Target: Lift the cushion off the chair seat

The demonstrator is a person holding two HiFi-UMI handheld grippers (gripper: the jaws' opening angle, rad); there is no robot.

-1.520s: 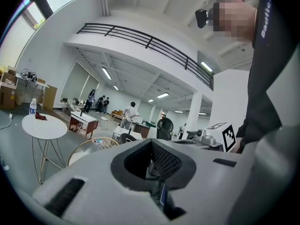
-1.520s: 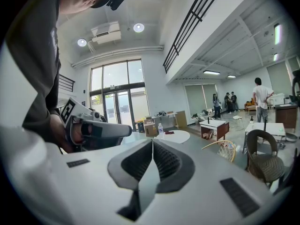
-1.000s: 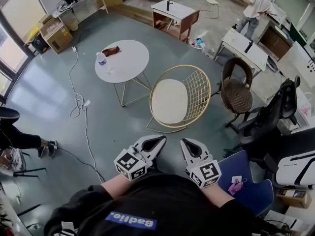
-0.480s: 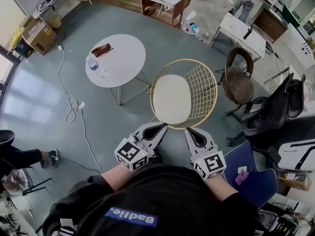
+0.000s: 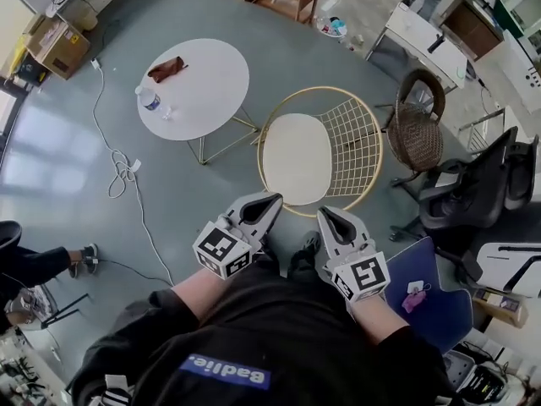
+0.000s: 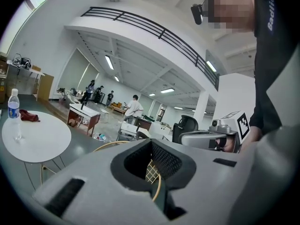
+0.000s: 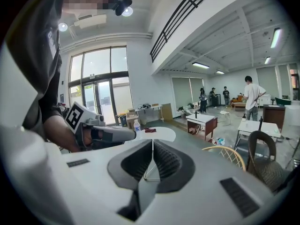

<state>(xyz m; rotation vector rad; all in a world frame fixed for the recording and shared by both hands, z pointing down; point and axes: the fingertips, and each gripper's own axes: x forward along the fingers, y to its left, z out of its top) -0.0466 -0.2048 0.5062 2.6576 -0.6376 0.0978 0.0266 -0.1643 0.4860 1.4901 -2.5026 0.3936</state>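
At centre, a cream oval cushion [image 5: 296, 159] fills a gold wire chair [image 5: 362, 134]. Below, the left gripper [image 5: 273, 200] and right gripper [image 5: 326, 215] are closed, empty.

Floor [image 5: 211, 191] near the chair [image 5: 362, 142] lies open. Its wire back walls the cushion [image 5: 296, 157] on the right. Table [image 5: 193, 87] far left; wicker chair [image 5: 414, 138] right; cable [image 5: 127, 169] left.
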